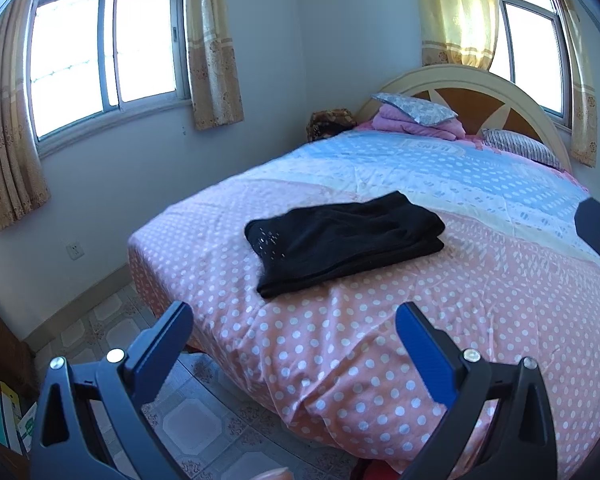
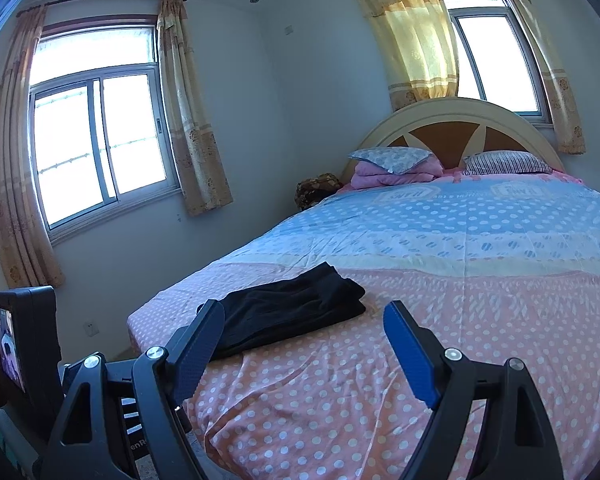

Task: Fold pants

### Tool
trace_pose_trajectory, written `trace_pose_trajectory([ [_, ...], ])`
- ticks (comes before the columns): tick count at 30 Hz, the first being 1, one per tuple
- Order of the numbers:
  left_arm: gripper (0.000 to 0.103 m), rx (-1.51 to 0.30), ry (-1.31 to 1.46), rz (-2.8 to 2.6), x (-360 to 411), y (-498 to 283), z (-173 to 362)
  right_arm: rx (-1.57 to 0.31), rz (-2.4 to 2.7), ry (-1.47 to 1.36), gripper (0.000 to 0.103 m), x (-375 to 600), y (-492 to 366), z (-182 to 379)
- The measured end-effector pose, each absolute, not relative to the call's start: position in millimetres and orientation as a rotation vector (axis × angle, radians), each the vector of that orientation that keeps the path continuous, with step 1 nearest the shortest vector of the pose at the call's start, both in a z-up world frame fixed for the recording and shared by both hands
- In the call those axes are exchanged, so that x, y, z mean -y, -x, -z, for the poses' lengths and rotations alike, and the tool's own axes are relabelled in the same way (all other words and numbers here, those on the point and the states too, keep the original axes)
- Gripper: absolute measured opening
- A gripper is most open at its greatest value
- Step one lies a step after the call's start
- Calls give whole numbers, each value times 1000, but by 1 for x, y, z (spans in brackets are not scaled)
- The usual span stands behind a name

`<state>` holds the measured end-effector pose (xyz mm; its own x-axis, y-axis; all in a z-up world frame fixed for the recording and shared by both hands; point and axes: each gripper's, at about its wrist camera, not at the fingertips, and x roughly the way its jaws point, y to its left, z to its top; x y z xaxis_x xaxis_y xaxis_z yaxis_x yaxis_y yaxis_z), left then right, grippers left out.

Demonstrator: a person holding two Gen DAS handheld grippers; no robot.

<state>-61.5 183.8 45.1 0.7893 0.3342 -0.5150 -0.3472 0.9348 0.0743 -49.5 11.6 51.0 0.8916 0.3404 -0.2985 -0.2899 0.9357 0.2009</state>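
Observation:
A pair of black pants (image 1: 340, 246) lies folded into a flat, layered rectangle near the foot of the bed, on the pink dotted cover (image 1: 400, 340). The right wrist view shows the same pants (image 2: 284, 312) just beyond the left finger. My left gripper (image 1: 294, 322) hangs open over the bed's near corner, short of the pants, with nothing between its fingers. My right gripper (image 2: 304, 320) is open too, empty, held above the cover in front of the pants. The back of the left gripper's body (image 2: 24, 336) shows at the left edge of the right wrist view.
The bed's headboard (image 1: 472, 92) stands at the far end with pillows (image 1: 414, 108) and a folded pink blanket (image 1: 416, 124). A wall with a window (image 1: 108, 52) runs along the left. Tiled floor (image 1: 188, 424) lies beside the bed, with books (image 1: 4, 416) at the lower left.

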Motion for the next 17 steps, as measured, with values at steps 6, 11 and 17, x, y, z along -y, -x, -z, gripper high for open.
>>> trace_pose_trajectory([
  [6, 103, -507, -26, -372, -179, 61, -49, -336, -316, -140, 83, -12, 49, -50],
  [11, 103, -526, 26, -321, -182, 58, -48, -341, -313, -144, 83, -11, 47, -49],
  [17, 103, -523, 9, -345, -178, 57, -47, -348, -315, -157, 83, -9, 44, -48],
])
